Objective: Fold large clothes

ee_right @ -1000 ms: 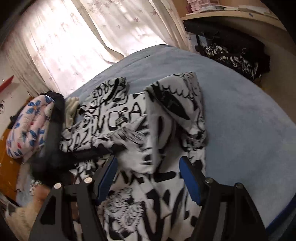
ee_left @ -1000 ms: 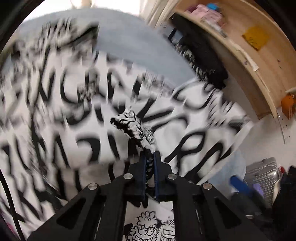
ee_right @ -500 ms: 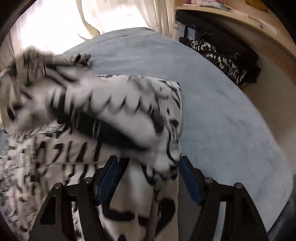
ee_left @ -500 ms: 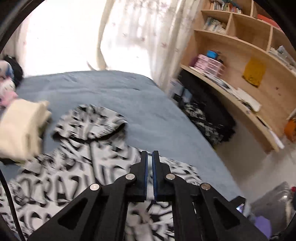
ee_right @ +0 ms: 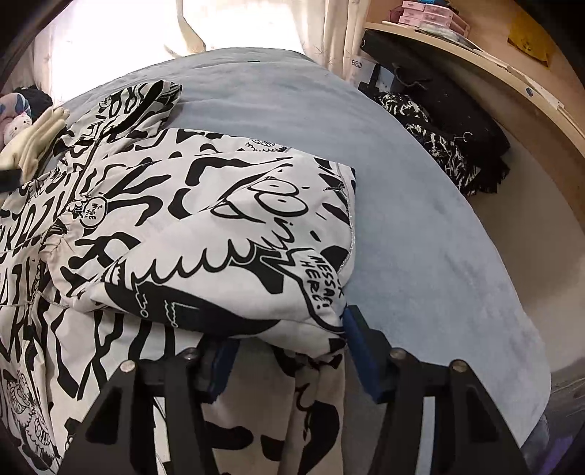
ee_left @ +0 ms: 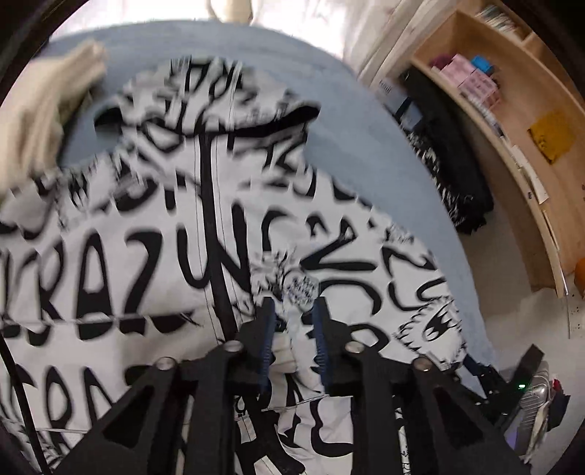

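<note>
Between the blue pads of the left tongs (ee_left: pixel 291 321) sits a bunched bit of the black-and-white printed jacket (ee_left: pixel 146 255); the jaws stand slightly apart with the fabric in the gap, and whether they pinch it I cannot tell, the view being blurred. Close to the right tongs (ee_right: pixel 285 350), whose jaws are spread wide, a folded-over flap of the jacket (ee_right: pixel 219 226) lies across the gap without being clamped. Beyond both tools the jacket spreads flat over the blue bed (ee_right: pixel 420 219), its dark zipper line (ee_left: pixel 210 219) running away from the left camera toward the collar. Farther left, a cream-coloured folded cloth (ee_right: pixel 33 139) rests at the jacket's edge. On the floor to the right of the bed lies a dark heap of clothes (ee_right: pixel 457 146), and above it runs a wooden shelf (ee_right: pixel 512 65) holding pink boxes (ee_right: pixel 424 14).
</note>
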A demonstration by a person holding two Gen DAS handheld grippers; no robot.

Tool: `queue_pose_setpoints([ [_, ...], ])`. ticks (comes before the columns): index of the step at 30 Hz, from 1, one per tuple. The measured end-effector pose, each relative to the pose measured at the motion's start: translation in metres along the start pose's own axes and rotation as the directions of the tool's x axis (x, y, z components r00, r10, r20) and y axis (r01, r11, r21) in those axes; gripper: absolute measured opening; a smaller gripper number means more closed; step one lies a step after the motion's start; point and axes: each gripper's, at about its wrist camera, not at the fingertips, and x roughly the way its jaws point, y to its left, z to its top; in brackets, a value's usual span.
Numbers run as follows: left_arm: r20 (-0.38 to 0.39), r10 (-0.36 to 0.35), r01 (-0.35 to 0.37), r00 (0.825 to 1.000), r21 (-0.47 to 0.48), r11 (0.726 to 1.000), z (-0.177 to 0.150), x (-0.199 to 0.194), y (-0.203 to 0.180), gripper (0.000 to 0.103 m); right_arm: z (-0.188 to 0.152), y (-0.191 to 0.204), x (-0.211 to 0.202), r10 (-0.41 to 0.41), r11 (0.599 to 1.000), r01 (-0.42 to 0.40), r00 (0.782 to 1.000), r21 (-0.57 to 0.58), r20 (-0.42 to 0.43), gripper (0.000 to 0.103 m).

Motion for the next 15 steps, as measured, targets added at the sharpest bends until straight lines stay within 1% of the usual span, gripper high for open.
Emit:
queue_pose_setpoints([
  [2, -0.030, -0.007, 0.007, 1.000, -0.008, 1.000, -0.002, 0.015, 0.004, 0.025, -0.001, -0.001, 0.000, 0.002, 1.000, -0.002, 1.000, 0.003, 0.003, 0.057],
  [7, -0.101, -0.004, 0.002, 0.995, -0.027, 1.000, -0.006, 0.057, 0.007, 0.026, -0.002, -0.001, 0.000, -0.006, 1.000, 0.007, 1.000, -0.004, 0.007, 0.057],
  [9, -0.104, 0.011, -0.014, 0.994, -0.023, 1.000, -0.006, 0.069, 0.006, 0.028, -0.003, 0.000, 0.001, -0.008, 1.000, 0.008, 1.000, -0.008, 0.010, 0.057],
  [11, -0.103, 0.017, -0.019, 0.995, -0.018, 1.000, -0.005, 0.077, 0.006, 0.033, -0.004, -0.001, 0.001, -0.010, 1.000, 0.010, 1.000, -0.007, 0.012, 0.057],
  [15, -0.093, 0.041, -0.040, 0.995, 0.009, 0.999, -0.004, 0.079, 0.001, 0.033, -0.006, -0.005, -0.001, 0.010, 1.000, -0.010, 1.000, 0.004, 0.016, 0.057],
])
